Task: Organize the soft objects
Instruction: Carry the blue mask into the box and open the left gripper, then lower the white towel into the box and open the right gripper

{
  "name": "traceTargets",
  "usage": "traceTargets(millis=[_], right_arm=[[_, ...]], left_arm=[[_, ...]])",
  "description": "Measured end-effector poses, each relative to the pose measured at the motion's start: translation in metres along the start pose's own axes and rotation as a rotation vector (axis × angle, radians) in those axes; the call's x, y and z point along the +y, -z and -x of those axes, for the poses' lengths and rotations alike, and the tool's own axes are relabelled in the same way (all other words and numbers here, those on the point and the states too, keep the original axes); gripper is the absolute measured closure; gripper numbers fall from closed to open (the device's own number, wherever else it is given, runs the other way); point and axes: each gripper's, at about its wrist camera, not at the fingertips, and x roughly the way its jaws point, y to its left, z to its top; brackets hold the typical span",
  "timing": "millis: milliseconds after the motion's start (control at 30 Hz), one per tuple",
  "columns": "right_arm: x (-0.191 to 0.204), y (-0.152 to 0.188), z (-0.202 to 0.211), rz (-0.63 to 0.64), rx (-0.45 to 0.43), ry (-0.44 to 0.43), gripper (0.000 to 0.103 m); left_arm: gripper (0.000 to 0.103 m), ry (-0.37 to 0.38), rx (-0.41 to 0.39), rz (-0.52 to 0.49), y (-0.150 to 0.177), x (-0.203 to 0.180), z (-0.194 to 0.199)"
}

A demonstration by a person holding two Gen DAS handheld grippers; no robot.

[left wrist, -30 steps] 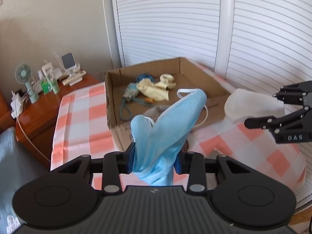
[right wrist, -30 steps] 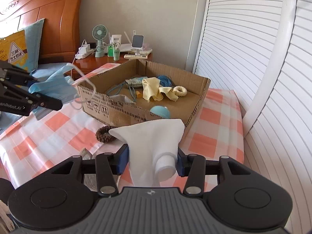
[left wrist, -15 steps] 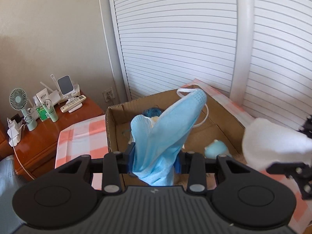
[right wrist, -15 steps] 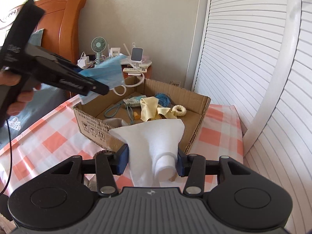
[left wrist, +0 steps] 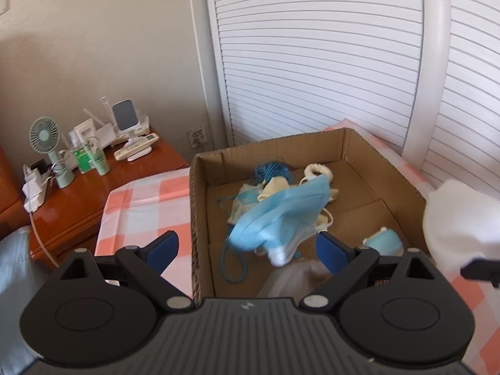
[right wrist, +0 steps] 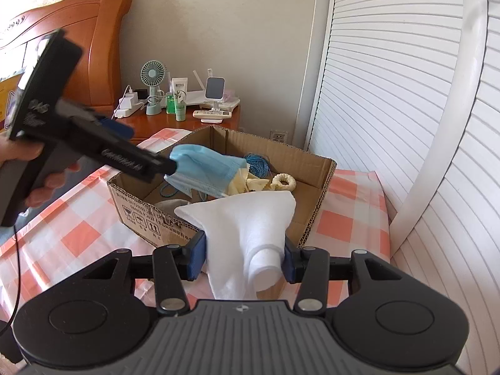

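we see a corrugated, matt brown cardboard box (left wrist: 359, 147), a pleated non-woven blue mask (left wrist: 278, 218) and a soft matt white cloth (right wrist: 253, 231). the grippers (right wrist: 243, 262) are matt black plastic with blue pads (left wrist: 162, 245). the checked tablecloth (right wrist: 75, 212) has a slight plastic sheen; the wooden nightstand (left wrist: 93, 193) is glossy, varnished.

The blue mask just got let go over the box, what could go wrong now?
The blue mask is dropping from the open left gripper over the cardboard box; an ear loop might catch on a finger. The white cloth, clamped in the right gripper, sits low by the box's near wall, so it might snag that edge going in.
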Motion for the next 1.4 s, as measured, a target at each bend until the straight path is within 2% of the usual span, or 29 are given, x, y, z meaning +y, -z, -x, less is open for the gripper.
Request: traceTargets(millis=[100, 167, 367, 767, 1000, 1067, 1100, 1133, 1200, 1233, 1400], right_arm=[[-0.003, -0.004, -0.001, -0.025, 0.002, -0.005, 0.051], [-0.005, -0.007, -0.004, -0.039, 0.005, -0.007, 0.051], [-0.013, -0.025, -0.019, -0.096, 0.015, -0.002, 0.051], [-0.027, -0.079, -0.089, -0.179, 0.066, 0.038, 0.05], [-0.037, -0.093, -0.122, -0.217, 0.108, 0.075, 0.05], [-0.038, -0.095, -0.128, -0.221, 0.112, 0.099, 0.046], [-0.038, -0.096, -0.131, -0.223, 0.113, 0.111, 0.037], [-0.039, -0.097, -0.132, -0.224, 0.113, 0.119, 0.023], [-0.04, -0.096, -0.133, -0.218, 0.105, 0.126, 0.006], [-0.04, -0.096, -0.132, -0.218, 0.098, 0.129, 0.001], [-0.041, -0.092, -0.124, -0.225, 0.103, 0.122, 0.0]], left_arm=[[0.008, 0.012, -0.01, 0.024, 0.012, 0.001, 0.023], [0.002, 0.005, -0.018, 0.04, 0.021, 0.0, 0.037], [0.002, -0.028, -0.048, 0.097, 0.048, -0.002, 0.071], [0.002, -0.064, -0.04, 0.112, 0.071, 0.003, 0.09], [0.002, -0.068, -0.031, 0.132, 0.078, 0.012, 0.094], [0.002, -0.071, -0.026, 0.137, 0.08, 0.013, 0.093], [0.002, -0.073, -0.023, 0.14, 0.081, 0.013, 0.093], [0.002, -0.073, -0.022, 0.141, 0.081, 0.014, 0.093], [0.002, -0.072, -0.023, 0.143, 0.082, 0.015, 0.094], [0.002, -0.071, -0.023, 0.143, 0.082, 0.016, 0.094], [0.002, -0.067, -0.022, 0.146, 0.082, 0.016, 0.094]])
